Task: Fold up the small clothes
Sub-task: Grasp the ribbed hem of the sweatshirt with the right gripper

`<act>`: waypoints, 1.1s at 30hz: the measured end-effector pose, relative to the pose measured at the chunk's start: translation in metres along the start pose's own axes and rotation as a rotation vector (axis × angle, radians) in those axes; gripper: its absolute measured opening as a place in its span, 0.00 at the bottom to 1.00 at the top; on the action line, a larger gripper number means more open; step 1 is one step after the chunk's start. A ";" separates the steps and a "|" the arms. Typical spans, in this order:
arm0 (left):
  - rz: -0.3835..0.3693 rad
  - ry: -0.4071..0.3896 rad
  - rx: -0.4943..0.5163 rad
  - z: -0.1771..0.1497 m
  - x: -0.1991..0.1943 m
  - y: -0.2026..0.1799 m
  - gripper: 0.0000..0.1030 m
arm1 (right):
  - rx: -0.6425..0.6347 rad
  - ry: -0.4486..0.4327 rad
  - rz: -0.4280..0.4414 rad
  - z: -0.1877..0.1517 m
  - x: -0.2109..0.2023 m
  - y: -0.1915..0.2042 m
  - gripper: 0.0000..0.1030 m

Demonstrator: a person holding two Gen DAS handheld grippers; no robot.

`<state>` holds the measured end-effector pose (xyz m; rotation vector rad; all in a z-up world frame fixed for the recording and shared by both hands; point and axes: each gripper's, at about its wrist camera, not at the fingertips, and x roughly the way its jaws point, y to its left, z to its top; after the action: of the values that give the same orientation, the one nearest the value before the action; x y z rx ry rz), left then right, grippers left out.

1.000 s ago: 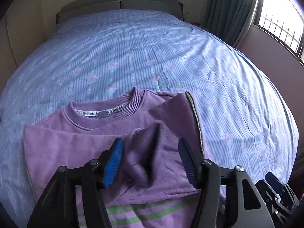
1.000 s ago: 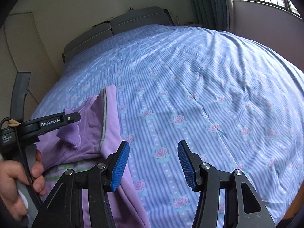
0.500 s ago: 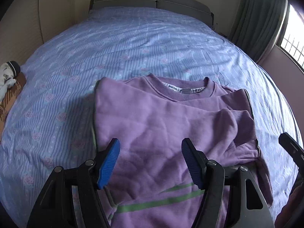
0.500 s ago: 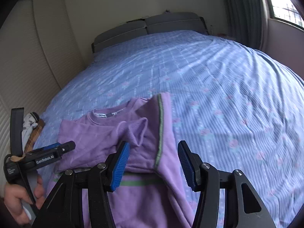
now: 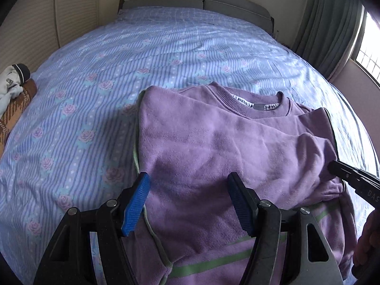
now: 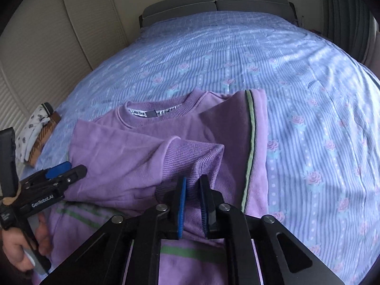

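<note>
purple sweatshirt (image 6: 133, 156) lies on the bed (image 6: 237, 54), on the blue striped rose-print bedspread, at the near edge, neckband w/ label toward the headboard (image 6: 213, 2). both sides are folded in over the body; green-piped seam (image 6: 250, 142) runs along the right fold. one sleeve lies across the chest, its ribbed cuff (image 6: 192, 156) standing up a bit at the right side. right gripper (image 6: 192, 204) is pinching that cuff: blue pads nearly together, only cloth between the jaws, so it's clamped on the cuff fabric. in the left wrist view only its black tip shows at the right frame edge, by the cuff. left gripper (image 5: 187, 199) hovers over the left half of the sweatshirt, jaws fairly wide apart, nothing pressed between the pads; cloth shows below the gap but i can't tell if the tips touch it. in the right wrist view the left gripper sits at the sweatshirt's left edge, w/ a hand (image 6: 19, 249) gripping its handle. green stripes (image 5: 213, 263) cross the lower part of the shirt near the cameras. small pile of other clothes (image 5: 14, 87), white printed piece on brown plaid, sits at the bed's left edge, well apart from the sweatshirt. grey-green curtain (image 5: 330, 23) and window (image 5: 370, 54) at right.
</note>
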<state>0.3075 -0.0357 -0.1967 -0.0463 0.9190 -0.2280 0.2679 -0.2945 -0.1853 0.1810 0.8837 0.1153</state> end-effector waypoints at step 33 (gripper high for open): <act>0.108 -0.065 -0.047 -0.167 -0.142 0.010 0.64 | 0.088 -0.054 -0.230 -0.164 -0.141 -0.012 0.50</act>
<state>0.0937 0.0139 -0.1887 -0.0473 0.8590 -0.1038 0.0518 -0.3133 -0.1829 0.1627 0.8506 -0.1418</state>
